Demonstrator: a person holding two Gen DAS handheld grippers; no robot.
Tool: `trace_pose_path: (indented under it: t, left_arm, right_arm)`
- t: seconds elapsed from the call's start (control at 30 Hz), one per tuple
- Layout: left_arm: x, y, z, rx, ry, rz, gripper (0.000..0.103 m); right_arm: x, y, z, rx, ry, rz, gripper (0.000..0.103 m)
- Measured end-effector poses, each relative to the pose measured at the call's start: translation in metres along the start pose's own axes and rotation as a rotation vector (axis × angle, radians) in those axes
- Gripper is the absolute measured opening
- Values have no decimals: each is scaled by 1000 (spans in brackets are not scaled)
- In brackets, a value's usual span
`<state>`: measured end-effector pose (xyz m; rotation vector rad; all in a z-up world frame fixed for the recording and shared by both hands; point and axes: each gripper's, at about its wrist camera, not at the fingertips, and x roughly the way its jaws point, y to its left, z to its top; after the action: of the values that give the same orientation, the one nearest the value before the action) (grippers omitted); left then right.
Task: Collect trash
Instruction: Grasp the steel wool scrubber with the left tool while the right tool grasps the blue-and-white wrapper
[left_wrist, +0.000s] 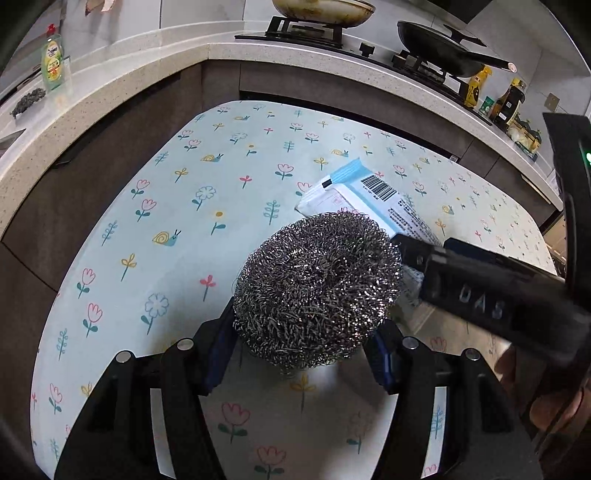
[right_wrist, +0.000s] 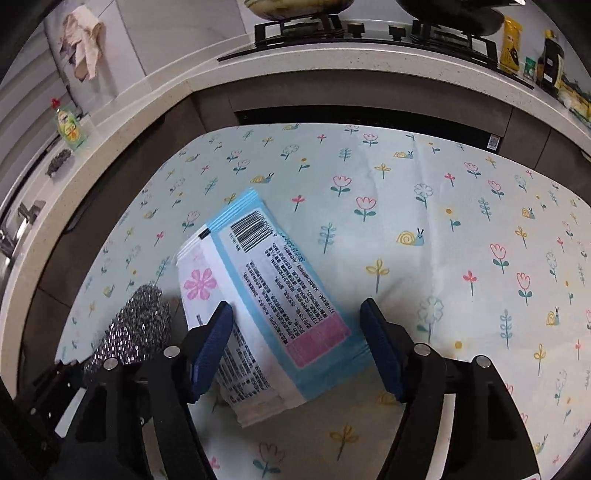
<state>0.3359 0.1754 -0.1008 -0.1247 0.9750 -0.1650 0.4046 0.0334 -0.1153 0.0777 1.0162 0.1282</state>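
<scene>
A steel wool scrubber (left_wrist: 317, 288) sits between the blue pads of my left gripper (left_wrist: 306, 347), which is shut on it just above the flowered tablecloth (left_wrist: 155, 221). It also shows at the lower left of the right wrist view (right_wrist: 136, 325). A blue and white wipes packet (right_wrist: 266, 306) lies flat on the cloth between the fingers of my right gripper (right_wrist: 295, 343), which is open around it; whether the pads touch it I cannot tell. The packet shows behind the scrubber in the left wrist view (left_wrist: 373, 199), with my right gripper's black body (left_wrist: 480, 291) over it.
The table stands against an L-shaped kitchen counter (left_wrist: 147, 74). On it are a gas hob with a wok (left_wrist: 321, 11) and a black pan (left_wrist: 443, 48), sauce bottles (left_wrist: 509, 99) at the right, and a dish soap bottle (left_wrist: 53, 62) at the left.
</scene>
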Motion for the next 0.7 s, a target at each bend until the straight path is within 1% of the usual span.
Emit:
trace_pose_path:
  t: [0.03,0.07,0.1,0.13,0.17,0.2,0.33,0.47,0.6,0.7]
  left_arm:
    - [-2,0,-2,-3,3,0,58]
    - [-4,-1,-4,-3,9,0,58]
    - [-6,-3,-8,6,12,5,58]
    - [-9,-6,-11,9,11,9,58]
    - [-11,-8,-14,13,15,5,58]
    - [-15,-10,-18,16,19,-2,58]
    - [-29,-24,-38,45,28,-12,58]
    - [-45,-42,-62,61,49,-41,58]
    - [-61,-63,-88,97,56,-63,58]
    - [-70,-71,-101,91,62,-81,58]
  right_arm:
    - [-4,2,-5,-17,3,-13,53]
    - [-7,2,-10,-18,6,-11,46]
    - [-11,0,-15,-12,18,-14,33]
    - [-15,-1,-20,-14,25,-24,25]
    - [-20,-3,-26,-14,31,-25,11]
    - [-25,-7,-34,-1,37,-12,8]
    - [-50,-18,-67,35,48,12,1]
    - [-77,-36,-107,93,53,25,1]
    - [-109,-59,-151,177,52,42,1]
    - [-128,-73,-168,227,40,58,1]
